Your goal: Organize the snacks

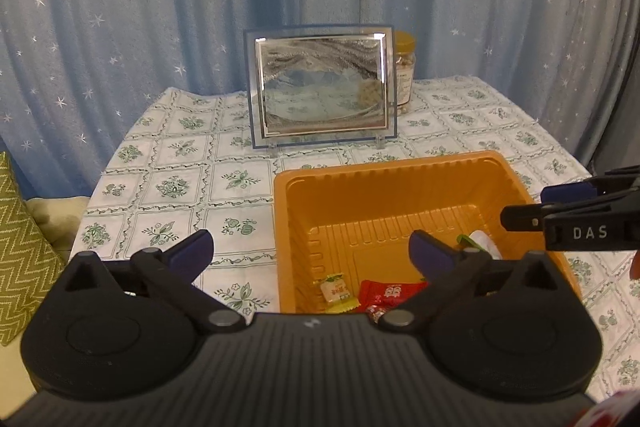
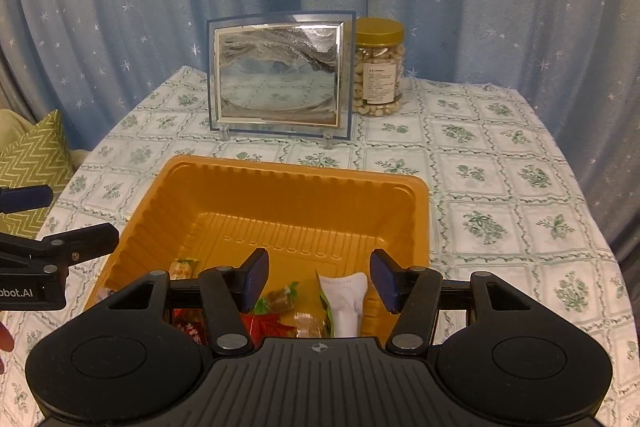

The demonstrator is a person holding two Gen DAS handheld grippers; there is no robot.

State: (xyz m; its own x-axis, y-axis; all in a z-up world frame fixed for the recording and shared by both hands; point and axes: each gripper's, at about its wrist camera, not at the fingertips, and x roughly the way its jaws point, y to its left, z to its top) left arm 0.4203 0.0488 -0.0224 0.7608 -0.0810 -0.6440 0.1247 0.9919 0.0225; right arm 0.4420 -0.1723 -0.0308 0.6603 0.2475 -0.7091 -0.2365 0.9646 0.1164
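Note:
An orange plastic tray sits on the floral tablecloth with several wrapped snacks in its near end. Among them are a yellow-green candy, a red packet, a white packet, a brown candy in a green wrapper and a clear-wrapped sweet. My left gripper stands wide open over the tray's left wall, holding nothing. My right gripper is open above the snacks, with nothing between its pads.
A glass sand-picture frame stands upright behind the tray, with a gold-lidded jar of cashews to its right. A green zigzag cushion lies off the table's left edge. Starred blue curtains hang behind. Bare tablecloth lies right of the tray.

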